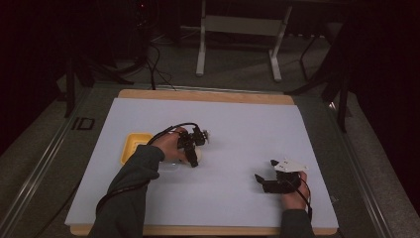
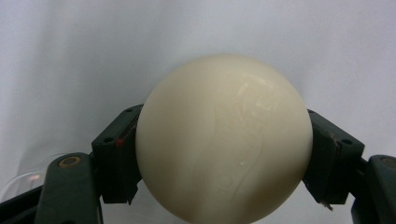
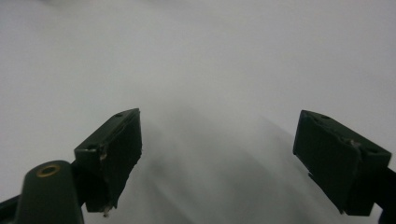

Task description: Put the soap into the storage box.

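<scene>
Holding a cream ball (image 2: 224,140), our left tool (image 2: 224,154) has its two black jaws pressed on the ball's sides, one on each side. From up high we see this left tool (image 1: 190,148) near the middle of the desk (image 1: 237,129), which has a white sheet over it and a wooden edge at the back. A yellow tray (image 1: 132,145) sits on the white sheet just beside our left hand (image 1: 171,145), on its left. Something clear and shiny lies just under that hand, but it is too faint for us to tell what it is. Our right tool (image 1: 267,178) is well apart from the left one, low on the right side of the desk, with a grey plate on top. In the right gripper view its jaws stand wide apart with nothing between them, and the right tool (image 3: 217,154) looks down on plain white.
</scene>
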Tool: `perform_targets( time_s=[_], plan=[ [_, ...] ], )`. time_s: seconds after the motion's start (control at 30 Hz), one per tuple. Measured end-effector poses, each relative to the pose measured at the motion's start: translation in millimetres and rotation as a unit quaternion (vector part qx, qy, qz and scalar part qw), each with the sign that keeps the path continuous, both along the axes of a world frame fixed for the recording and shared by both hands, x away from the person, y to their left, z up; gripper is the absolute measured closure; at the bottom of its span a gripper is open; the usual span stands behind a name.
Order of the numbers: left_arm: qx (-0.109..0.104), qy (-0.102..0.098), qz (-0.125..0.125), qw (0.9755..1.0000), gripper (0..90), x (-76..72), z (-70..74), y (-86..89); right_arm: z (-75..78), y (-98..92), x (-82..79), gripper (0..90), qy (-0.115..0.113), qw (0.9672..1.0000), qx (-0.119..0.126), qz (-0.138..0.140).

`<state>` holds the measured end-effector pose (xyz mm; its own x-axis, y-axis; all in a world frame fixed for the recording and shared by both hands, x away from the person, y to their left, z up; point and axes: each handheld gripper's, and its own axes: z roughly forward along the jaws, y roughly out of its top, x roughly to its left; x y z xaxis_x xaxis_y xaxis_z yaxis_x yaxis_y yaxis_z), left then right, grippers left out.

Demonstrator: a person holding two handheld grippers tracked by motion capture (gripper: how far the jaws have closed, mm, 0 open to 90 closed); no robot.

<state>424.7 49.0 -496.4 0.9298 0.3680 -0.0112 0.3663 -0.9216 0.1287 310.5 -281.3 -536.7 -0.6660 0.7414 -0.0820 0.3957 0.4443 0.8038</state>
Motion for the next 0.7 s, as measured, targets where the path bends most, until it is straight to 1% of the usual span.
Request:
perform_targets(
  time_s=[0.07,0.37,0.43,0.53,0.63,0.7],
  plan=[
    [-0.004,0.001,0.003,1.0000,25.6,0.0,2.8,0.4,0.0,0.0,0.0,15.4,0.000,1.0000,0.000,0.000],
    [0.002,-0.008,-0.003,1.0000,25.6,-1.9,14.9,5.2,0.0,-0.1,0.0,15.5,0.000,1.0000,0.000,0.000],
    [0.004,-0.010,-0.002,0.9999,25.6,-2.0,17.3,7.3,0.0,0.0,-0.1,15.5,0.000,1.0000,0.001,0.000],
    [-0.001,-0.013,0.008,0.9999,25.5,-2.0,20.4,10.7,0.0,-0.1,-0.1,15.4,-0.001,1.0000,0.001,0.000],
    [0.000,-0.021,0.011,0.9997,25.6,-1.3,24.9,14.3,0.0,-0.1,0.0,15.4,-0.001,1.0000,0.000,0.000],
    [-0.002,-0.021,0.013,0.9997,25.6,-0.9,27.2,16.4,0.0,-0.1,-0.1,15.5,-0.001,1.0000,0.000,0.000]
  ],
)
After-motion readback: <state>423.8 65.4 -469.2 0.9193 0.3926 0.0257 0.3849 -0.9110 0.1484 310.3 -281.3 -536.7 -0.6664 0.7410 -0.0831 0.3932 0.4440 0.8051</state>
